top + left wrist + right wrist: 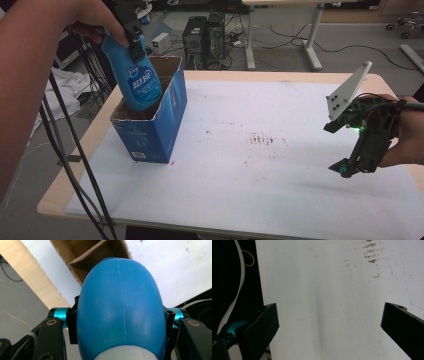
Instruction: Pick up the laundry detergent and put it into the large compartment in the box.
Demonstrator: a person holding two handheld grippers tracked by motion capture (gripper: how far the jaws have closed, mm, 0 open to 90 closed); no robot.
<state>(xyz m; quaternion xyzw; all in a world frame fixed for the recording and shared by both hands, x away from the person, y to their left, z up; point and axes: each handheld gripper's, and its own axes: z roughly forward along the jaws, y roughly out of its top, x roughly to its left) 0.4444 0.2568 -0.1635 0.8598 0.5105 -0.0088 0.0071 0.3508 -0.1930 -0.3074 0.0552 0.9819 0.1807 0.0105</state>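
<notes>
The blue bottle (137,80) hangs tilted at about ten o'clock on the counter (225,200), its base dipped into the open top of a blue cardboard box (155,131) and its neck end pointing up and away toward eleven o'clock. The left gripper (131,31) grips it near the neck, with the person's left hand (97,22) behind the grip. In the left gripper view the jaws press on both flanks of the bottle (118,312), closed as far as its rounded body lets them, and the brown inside of the box (86,257) lies just beyond the bottle's far end. The box stands upright on the white mat (260,165) with its flaps open. Its inside is brown card, and apart from the bottle's lower end I cannot tell whether anything lies in it.

Toward the centre, the mat carries a patch of brownish marks (263,140) at roughly twelve o'clock from its middle.

At three o'clock the right gripper (345,167) hovers above the mat, well apart from box and bottle, with a grey three-cornered plate (347,92) on top. In the right gripper view its jaws stand wide apart with nothing between them, over bare mat (329,315).
</notes>
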